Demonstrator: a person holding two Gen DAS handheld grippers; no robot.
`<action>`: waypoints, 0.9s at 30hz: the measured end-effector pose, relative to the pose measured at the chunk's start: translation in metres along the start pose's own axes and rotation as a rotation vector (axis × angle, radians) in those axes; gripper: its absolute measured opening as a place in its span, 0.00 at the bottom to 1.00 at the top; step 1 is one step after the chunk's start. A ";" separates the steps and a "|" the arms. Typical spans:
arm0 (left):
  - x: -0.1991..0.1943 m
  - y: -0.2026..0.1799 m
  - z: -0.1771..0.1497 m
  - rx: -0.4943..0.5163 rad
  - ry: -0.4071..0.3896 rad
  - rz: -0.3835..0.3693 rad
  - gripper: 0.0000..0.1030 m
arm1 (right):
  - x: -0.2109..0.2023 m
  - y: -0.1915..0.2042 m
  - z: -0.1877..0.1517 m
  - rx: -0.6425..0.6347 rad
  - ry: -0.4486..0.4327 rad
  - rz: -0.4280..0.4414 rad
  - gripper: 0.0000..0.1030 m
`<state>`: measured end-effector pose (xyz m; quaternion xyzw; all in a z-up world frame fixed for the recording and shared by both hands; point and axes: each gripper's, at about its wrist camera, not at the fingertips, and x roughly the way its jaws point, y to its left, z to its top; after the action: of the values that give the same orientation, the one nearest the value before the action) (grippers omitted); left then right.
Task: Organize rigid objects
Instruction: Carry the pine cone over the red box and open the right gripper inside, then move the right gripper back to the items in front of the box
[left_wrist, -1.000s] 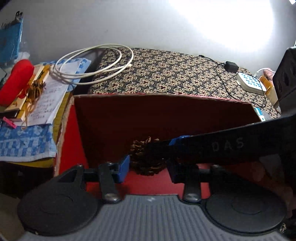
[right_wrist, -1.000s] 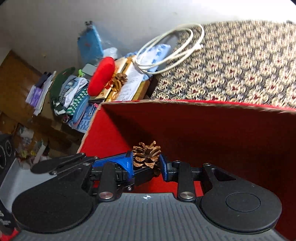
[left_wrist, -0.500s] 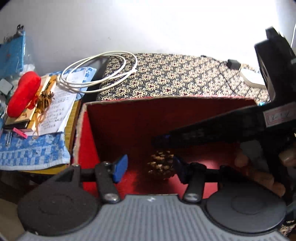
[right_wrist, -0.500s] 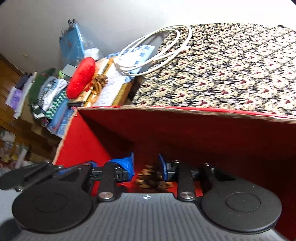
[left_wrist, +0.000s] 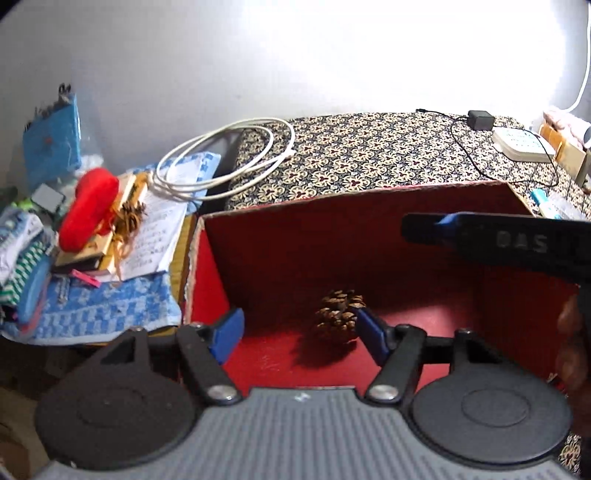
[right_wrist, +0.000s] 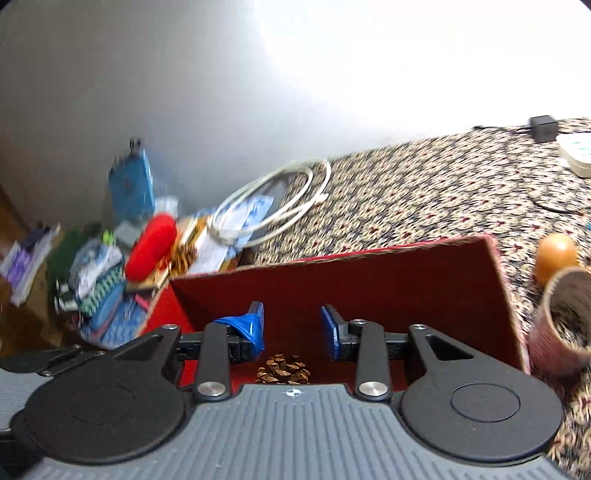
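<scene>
A: How do we stand with the left gripper (left_wrist: 300, 334)?

B: We hold it low at the near edge of the red box (left_wrist: 369, 236), pointing into it, with its blue fingers (left_wrist: 226, 329) spread wide and nothing between them. The right gripper (right_wrist: 293, 326) sits above the box, tilted down, its own blue pads also apart and empty. From the left wrist view we see its black arm reaching in from the right side, over the box, with a hand (left_wrist: 572, 343) wrapped around its grip.

A: And the pine cone (left_wrist: 337, 319)?

B: It lies on the red floor of the box, just ahead of our left gripper and close against the inner side of the right finger; we cannot tell whether they touch. From the right wrist view the pine cone (right_wrist: 283, 369) is below and just behind the fingertips, partly hidden by the gripper body. It is brown, with open woody scales, resting loose and casting a dark shadow toward us.

A: Anything else near the right gripper?

B: Off to its right, outside the box on the patterned cloth (right_wrist: 424, 184), stand a cardboard tube (right_wrist: 561, 321) and an orange rounded object (right_wrist: 556, 256).
</scene>
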<state>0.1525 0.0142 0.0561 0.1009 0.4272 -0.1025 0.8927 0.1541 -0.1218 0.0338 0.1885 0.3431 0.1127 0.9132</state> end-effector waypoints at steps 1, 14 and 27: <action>-0.002 -0.002 0.000 0.004 -0.004 0.002 0.69 | -0.006 0.000 -0.002 0.005 -0.027 -0.008 0.18; -0.045 -0.032 -0.008 -0.044 -0.036 0.070 0.76 | -0.072 -0.015 -0.019 0.003 -0.135 -0.088 0.23; -0.092 -0.082 -0.028 -0.131 -0.085 0.169 1.00 | -0.128 -0.042 -0.040 -0.082 -0.137 -0.019 0.30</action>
<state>0.0527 -0.0482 0.1033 0.0736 0.3847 -0.0032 0.9201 0.0358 -0.1918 0.0635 0.1552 0.2765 0.1049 0.9426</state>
